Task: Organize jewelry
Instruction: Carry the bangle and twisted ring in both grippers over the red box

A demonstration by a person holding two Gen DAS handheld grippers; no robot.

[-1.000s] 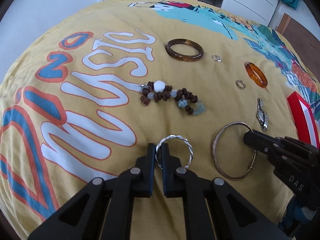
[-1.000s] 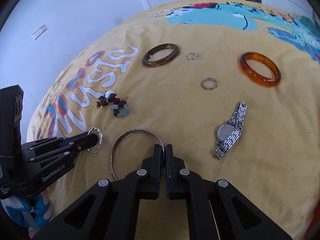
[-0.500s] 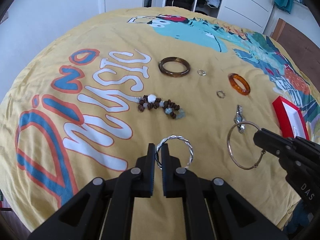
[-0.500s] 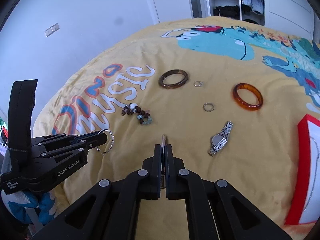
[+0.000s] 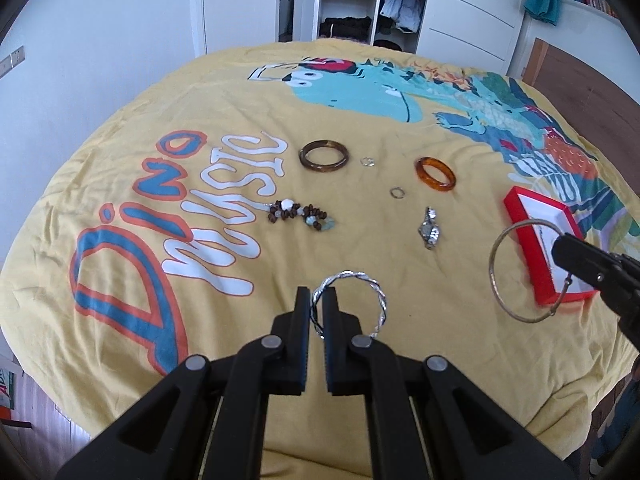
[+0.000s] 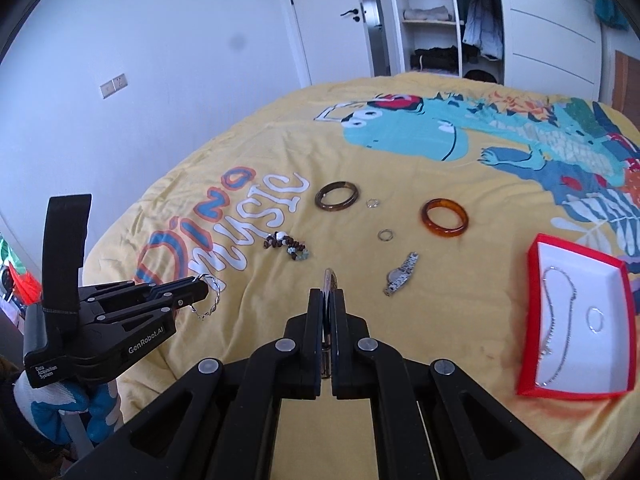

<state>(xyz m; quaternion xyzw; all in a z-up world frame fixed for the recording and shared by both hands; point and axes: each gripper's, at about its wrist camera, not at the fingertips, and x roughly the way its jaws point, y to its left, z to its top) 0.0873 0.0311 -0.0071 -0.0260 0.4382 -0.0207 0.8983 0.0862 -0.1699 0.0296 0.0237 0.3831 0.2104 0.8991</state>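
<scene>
My left gripper (image 5: 316, 300) is shut on a twisted silver bangle (image 5: 376, 292), held above the yellow bedspread; it also shows in the right wrist view (image 6: 210, 294). My right gripper (image 6: 330, 296) is shut on a thin metal bangle (image 5: 496, 256), seen edge-on in the right wrist view (image 6: 330, 278). A red box (image 6: 536, 312) with a white inside holds a silver chain (image 6: 554, 320) and a small ring (image 6: 596, 318). On the bedspread lie a dark brown bangle (image 5: 323, 155), an amber bangle (image 5: 436, 174), a beaded bracelet (image 5: 302, 214), a watch (image 5: 429, 232) and two small rings (image 5: 398, 192).
The bed's front edge drops off near my grippers. A white wall, a door and an open wardrobe (image 5: 352, 0) stand behind the bed. A wooden headboard (image 5: 580, 80) is at the right.
Both grippers have risen well above the bed with their bangles. The thin bangle has left the bedspread and now hangs near the red box, which has come into view.
</scene>
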